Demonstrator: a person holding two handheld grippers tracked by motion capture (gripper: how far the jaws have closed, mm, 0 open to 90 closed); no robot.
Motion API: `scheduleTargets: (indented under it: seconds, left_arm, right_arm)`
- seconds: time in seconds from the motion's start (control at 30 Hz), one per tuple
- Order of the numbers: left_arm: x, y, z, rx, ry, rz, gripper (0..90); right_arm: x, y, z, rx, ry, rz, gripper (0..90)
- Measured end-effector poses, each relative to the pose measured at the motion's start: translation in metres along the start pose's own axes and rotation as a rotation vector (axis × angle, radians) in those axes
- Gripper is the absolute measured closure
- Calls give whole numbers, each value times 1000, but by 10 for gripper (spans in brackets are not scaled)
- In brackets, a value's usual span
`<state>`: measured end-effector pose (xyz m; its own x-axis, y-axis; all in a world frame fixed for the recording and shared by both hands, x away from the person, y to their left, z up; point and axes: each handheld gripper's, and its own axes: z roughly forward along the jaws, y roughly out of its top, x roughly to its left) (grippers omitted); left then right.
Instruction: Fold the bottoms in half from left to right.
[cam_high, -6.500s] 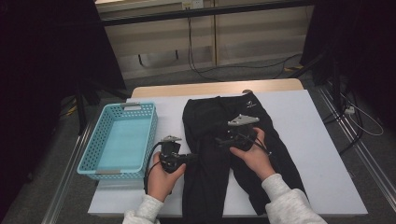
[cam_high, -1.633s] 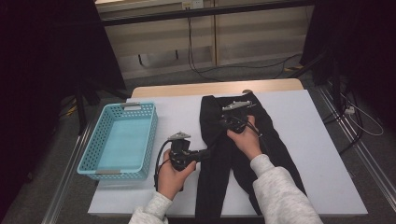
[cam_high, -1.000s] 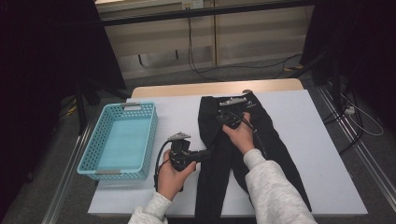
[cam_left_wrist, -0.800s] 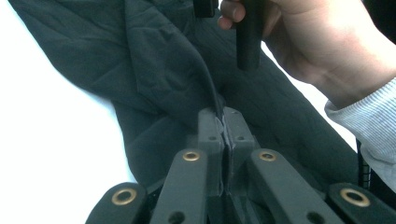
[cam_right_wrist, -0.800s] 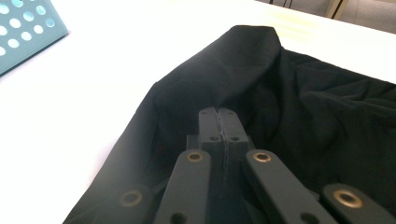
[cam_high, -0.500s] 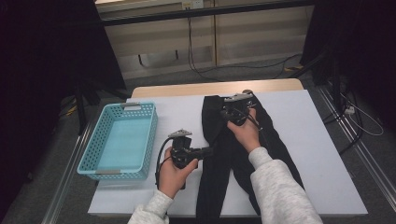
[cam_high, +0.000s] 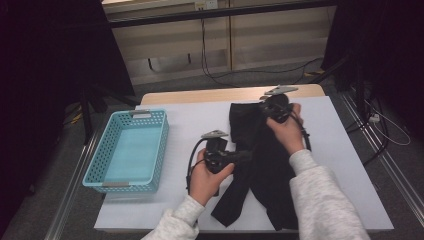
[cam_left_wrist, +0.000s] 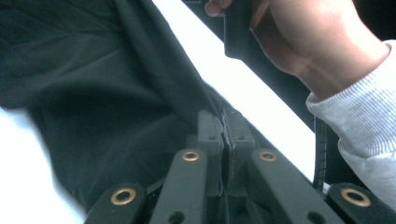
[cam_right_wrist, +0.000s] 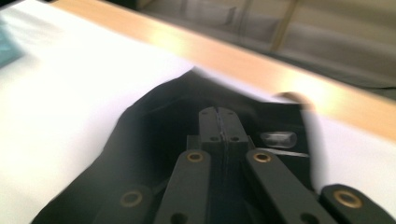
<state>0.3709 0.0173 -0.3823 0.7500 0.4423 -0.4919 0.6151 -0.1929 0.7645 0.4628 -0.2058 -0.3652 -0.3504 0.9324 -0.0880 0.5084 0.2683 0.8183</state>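
- Jaws: left gripper (cam_high: 246, 156) pinched a fold of the black cloth trousers (cam_high: 270, 175) mid-leg; right gripper (cam_high: 264, 106) pinched the far waistband.
- Trousers lay right of centre on the white-covered table (cam_high: 190, 125).
- Risk: thin fold slipping from the left pinch.

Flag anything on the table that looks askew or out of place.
Nothing is spilled or damaged. The black trousers lie bunched and skewed, one leg splayed toward the front edge, pinched by both hand-held grippers. The basket sits square at the left.

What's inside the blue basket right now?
Nothing visible: the blue basket shows only its bare light-blue floor. The black trousers lie on the table beside it. The strip behind its near wall is hidden.
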Motion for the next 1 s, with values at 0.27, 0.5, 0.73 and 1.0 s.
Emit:
scheduleTargets:
  seconds: [0.27,0.5,0.73,1.0]
  left_arm:
    - [5,1,-1,-6,59,63,384]
    - [38,-6,-21,16,172,123,253]
    - [58,-15,-31,58,218,150,215]
    - [73,-28,-32,95,259,159,199]
  right_arm:
    - [-48,-39,-9,90,-70,78,557]
    - [-24,-71,-18,96,27,40,421]
    - [-10,-86,-41,85,66,17,335]
    - [3,-111,-63,84,95,13,337]
